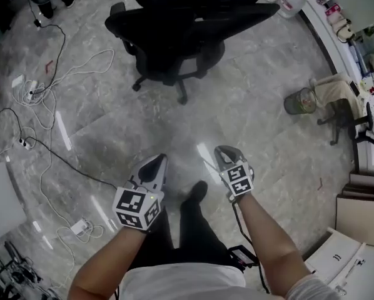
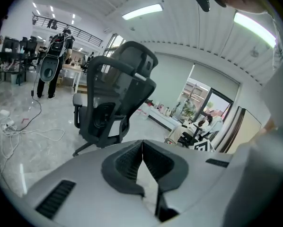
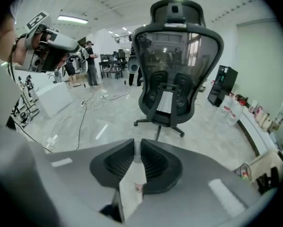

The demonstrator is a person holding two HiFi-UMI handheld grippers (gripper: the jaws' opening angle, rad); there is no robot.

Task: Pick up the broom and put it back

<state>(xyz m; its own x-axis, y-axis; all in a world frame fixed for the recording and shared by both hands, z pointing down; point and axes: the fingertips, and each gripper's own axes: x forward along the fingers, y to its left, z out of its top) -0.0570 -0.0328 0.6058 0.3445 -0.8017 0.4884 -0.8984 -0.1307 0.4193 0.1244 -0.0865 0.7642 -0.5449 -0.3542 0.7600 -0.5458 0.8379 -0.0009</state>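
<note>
Holding left gripper [image 1: 157, 162] low centre, jaws pressed together, empty; right gripper [image 1: 224, 152] beside it, jaws a sliver apart, empty. Seeing no broom in any view: cannot judge its direction, long axis, or nearer hand. Facing office chair [image 1: 174, 30], upper centre.

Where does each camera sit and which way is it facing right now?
Head view: on the head, steeply down at floor; forearms, legs, left gripper, right gripper.
Left gripper view: on it, faces office chair; shut jaws show.
Right gripper view: on it, faces the chair; jaws barely apart.
Shared: all three see the chair.
</note>
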